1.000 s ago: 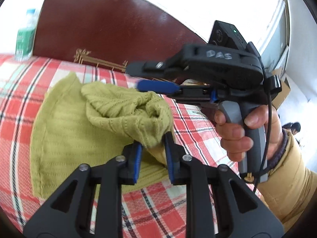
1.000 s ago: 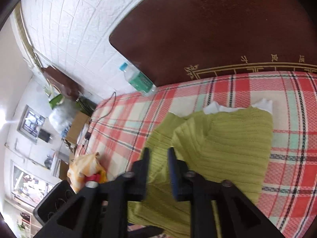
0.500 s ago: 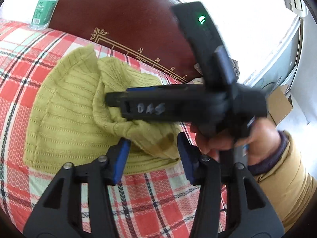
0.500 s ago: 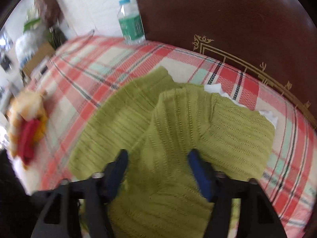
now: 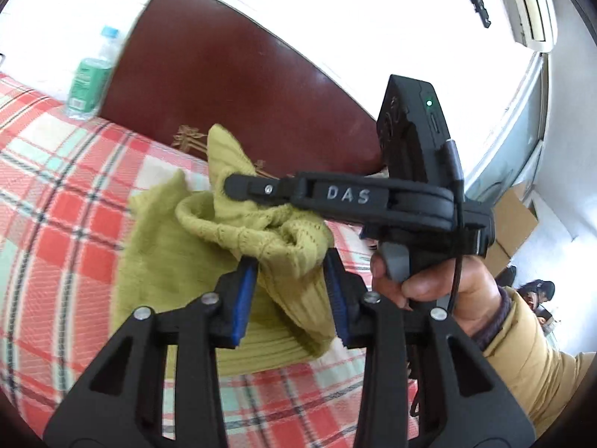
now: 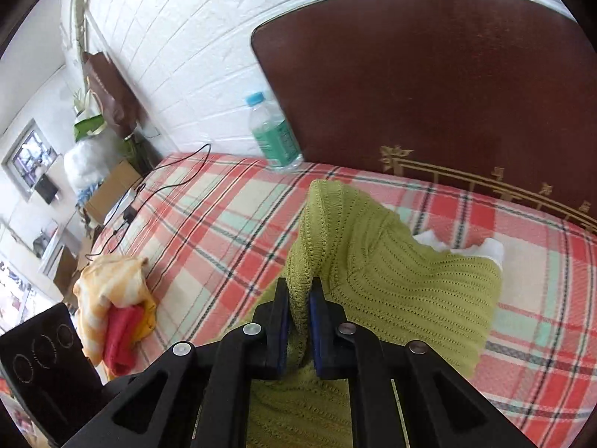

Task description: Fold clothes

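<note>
My right gripper [image 6: 298, 321] is clenched on a raised fold of the green knit sweater [image 6: 403, 280], which lies on the plaid bedspread [image 6: 224, 231] by the dark headboard [image 6: 429, 86]. My left gripper [image 5: 291, 298] is spread, sleeve fabric bunched loosely between its blue pads [image 5: 242, 298]; half a second ago both sat wide apart. The left view shows the right gripper's body and the hand [image 5: 429, 283] holding it. Only the right view shows the water bottle [image 6: 272, 138] clearly, plus a yellow and red cloth pile [image 6: 115, 317] near the bed's edge
</note>
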`<action>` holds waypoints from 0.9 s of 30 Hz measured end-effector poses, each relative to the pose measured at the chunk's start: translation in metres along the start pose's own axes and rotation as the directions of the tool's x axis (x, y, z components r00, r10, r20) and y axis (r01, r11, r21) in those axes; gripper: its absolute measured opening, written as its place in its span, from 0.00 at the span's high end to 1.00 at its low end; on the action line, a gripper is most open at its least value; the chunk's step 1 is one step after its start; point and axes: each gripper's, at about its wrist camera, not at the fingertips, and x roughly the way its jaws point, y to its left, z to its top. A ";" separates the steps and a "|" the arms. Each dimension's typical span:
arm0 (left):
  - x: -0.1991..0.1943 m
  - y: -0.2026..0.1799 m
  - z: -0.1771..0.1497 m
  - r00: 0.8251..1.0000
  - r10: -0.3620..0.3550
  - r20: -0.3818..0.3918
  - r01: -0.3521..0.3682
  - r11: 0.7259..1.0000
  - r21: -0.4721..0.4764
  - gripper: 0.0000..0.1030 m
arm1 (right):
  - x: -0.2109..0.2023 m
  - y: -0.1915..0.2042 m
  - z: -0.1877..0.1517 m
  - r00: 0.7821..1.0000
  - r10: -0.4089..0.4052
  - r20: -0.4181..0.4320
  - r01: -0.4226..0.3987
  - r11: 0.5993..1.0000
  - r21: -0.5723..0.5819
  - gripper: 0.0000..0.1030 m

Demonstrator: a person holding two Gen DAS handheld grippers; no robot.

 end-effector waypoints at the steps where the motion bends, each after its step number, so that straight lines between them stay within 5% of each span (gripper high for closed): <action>1: -0.002 0.004 0.000 1.000 0.008 0.003 -0.008 1.000 -0.002 0.62 | 0.011 0.003 -0.003 1.000 -0.004 -0.018 0.004 1.000 -0.004 0.91; 6: -0.008 0.027 -0.006 0.999 0.041 -0.008 -0.041 0.999 -0.030 0.62 | 0.048 0.008 -0.021 0.993 -0.050 -0.104 0.047 0.999 -0.025 0.79; 9: -0.014 0.034 -0.008 0.998 0.057 -0.011 -0.058 0.998 -0.033 0.62 | 0.034 0.004 -0.027 0.998 -0.014 -0.069 0.013 1.000 -0.017 0.67; 15: -0.043 0.035 -0.012 0.996 0.092 -0.002 -0.092 0.996 0.015 0.62 | -0.013 -0.013 -0.042 0.999 0.029 0.015 -0.029 1.000 -0.009 0.67; 19: -0.056 0.022 -0.010 0.993 0.118 0.018 -0.119 0.989 0.083 0.60 | -0.010 -0.005 -0.061 1.000 0.005 -0.019 -0.006 0.996 -0.087 0.66; 25: -0.040 0.017 -0.005 0.979 0.206 -0.014 -0.201 0.968 0.151 0.42 | 0.024 0.029 -0.089 0.990 -0.127 -0.068 0.102 0.953 -0.286 0.65; 27: -0.037 0.023 -0.005 0.971 0.238 -0.020 -0.234 0.963 0.135 0.27 | 0.018 0.031 -0.089 0.991 -0.123 -0.055 0.101 0.948 -0.300 0.65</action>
